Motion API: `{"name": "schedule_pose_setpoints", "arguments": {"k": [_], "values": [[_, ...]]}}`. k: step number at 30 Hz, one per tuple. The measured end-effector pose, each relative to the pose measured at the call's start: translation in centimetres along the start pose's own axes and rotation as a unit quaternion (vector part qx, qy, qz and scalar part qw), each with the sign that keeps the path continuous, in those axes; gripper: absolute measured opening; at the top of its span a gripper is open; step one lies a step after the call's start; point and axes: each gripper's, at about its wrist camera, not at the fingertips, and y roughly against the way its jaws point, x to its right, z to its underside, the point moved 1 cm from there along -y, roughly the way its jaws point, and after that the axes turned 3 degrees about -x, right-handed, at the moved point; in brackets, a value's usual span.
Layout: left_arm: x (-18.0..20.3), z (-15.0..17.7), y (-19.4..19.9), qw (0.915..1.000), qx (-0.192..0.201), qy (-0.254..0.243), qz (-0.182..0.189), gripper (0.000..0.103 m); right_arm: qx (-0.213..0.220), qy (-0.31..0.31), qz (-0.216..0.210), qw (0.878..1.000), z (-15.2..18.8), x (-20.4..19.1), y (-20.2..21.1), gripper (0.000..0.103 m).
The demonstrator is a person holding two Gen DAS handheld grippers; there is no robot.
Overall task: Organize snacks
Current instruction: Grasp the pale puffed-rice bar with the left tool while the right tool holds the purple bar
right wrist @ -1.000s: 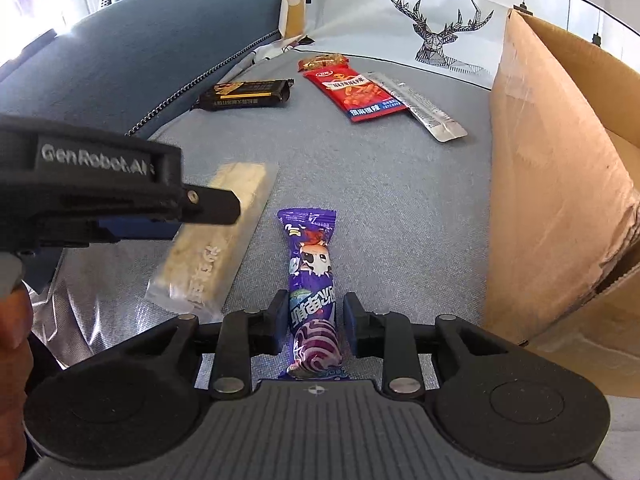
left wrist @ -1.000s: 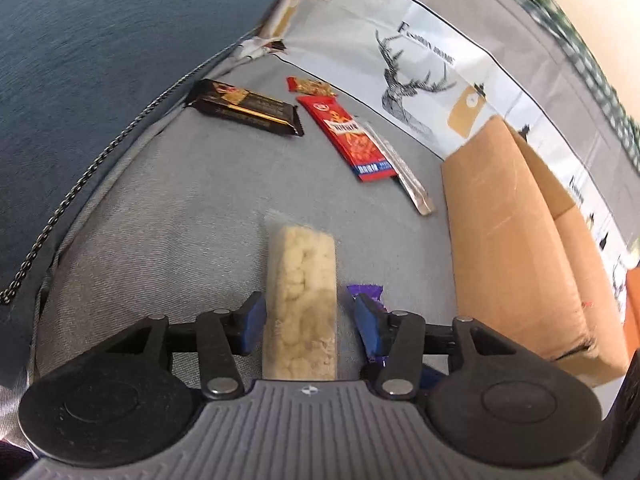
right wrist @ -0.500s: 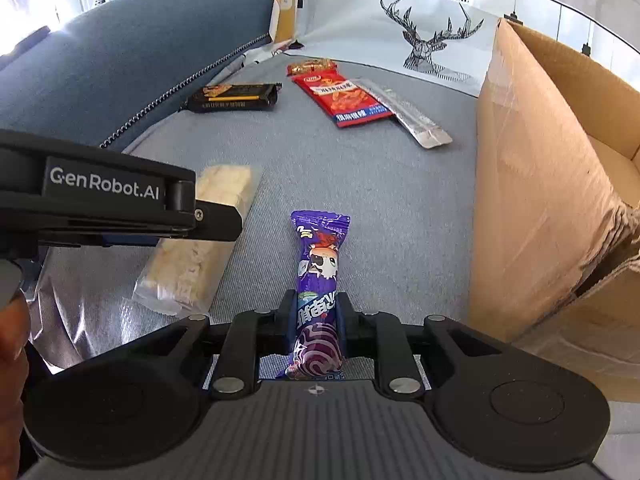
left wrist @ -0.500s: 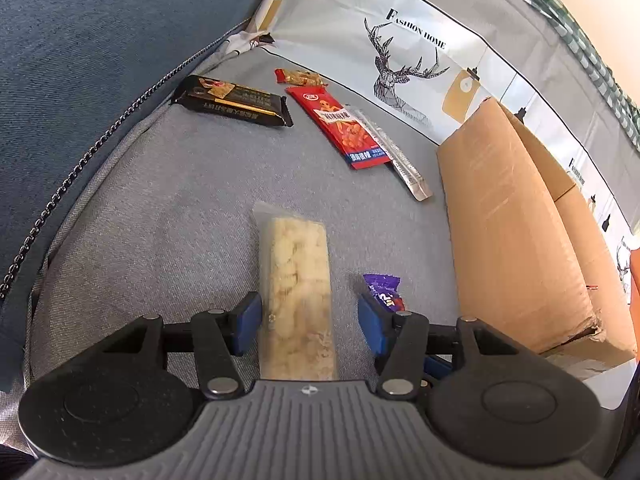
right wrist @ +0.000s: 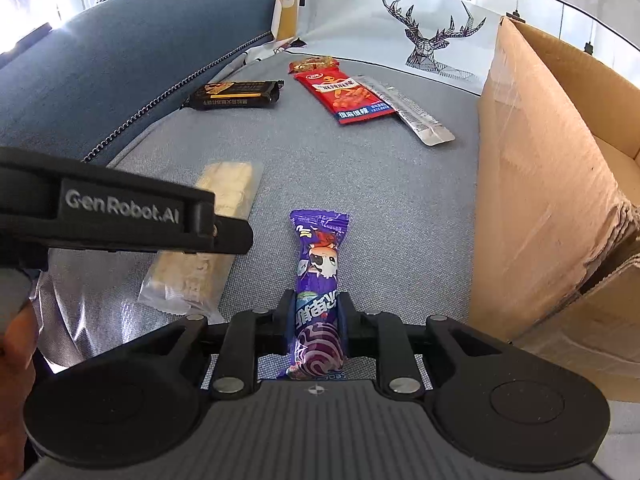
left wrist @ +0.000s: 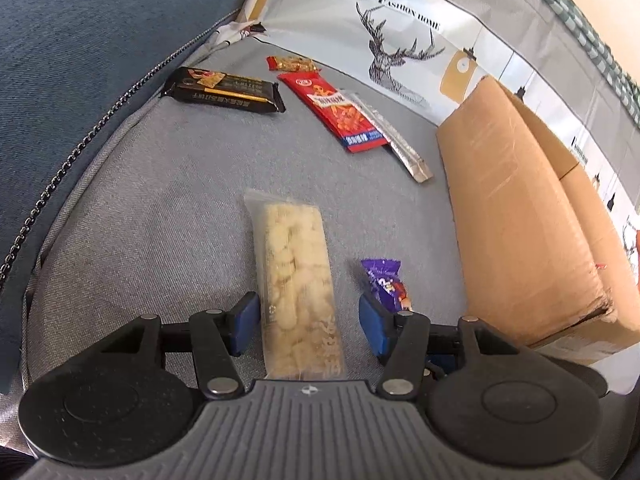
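On the grey sofa seat lies a pale rice-cracker bar in clear wrap. My left gripper straddles its near end, open; the left pad is at the wrapper's edge, while the right pad stands clear of it. Beside it, my right gripper is shut on the lower part of a purple candy packet, which points away from me. That packet's tip shows just past my left gripper's right finger. An open cardboard box stands on the right.
At the back of the seat lie a black bar, a red packet, a silver sachet and a small orange packet. A blue backrest rises on the left. A deer-print pillow stands behind.
My right gripper's jaws have closed onto the purple packet. My left gripper's right pad now stands off the rice bar; the bar has not moved.
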Motion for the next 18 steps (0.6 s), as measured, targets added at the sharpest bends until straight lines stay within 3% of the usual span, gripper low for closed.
{"name": "schedule_pose_setpoints", "arguments": {"k": [6, 8, 18], "values": [[0.49, 0.35, -0.41, 0.9997, -0.002, -0.02, -0.015, 0.058, 0.006, 0.003, 0.003, 1.0, 0.11, -0.1, 0.13, 0.02], [0.63, 0.4, -0.46, 0.9994, 0.001, -0.025, -0.025, 0.045, 0.011, 0.002, 0.007, 1.0, 0.13, -0.03, 0.3, 0.02], [0.33, 0.28, -0.35, 0.9995, 0.004, -0.016, -0.027, 0.046, 0.0, -0.006, 0.017, 1.0, 0.07, 0.38, 0.09, 0.021]]}}
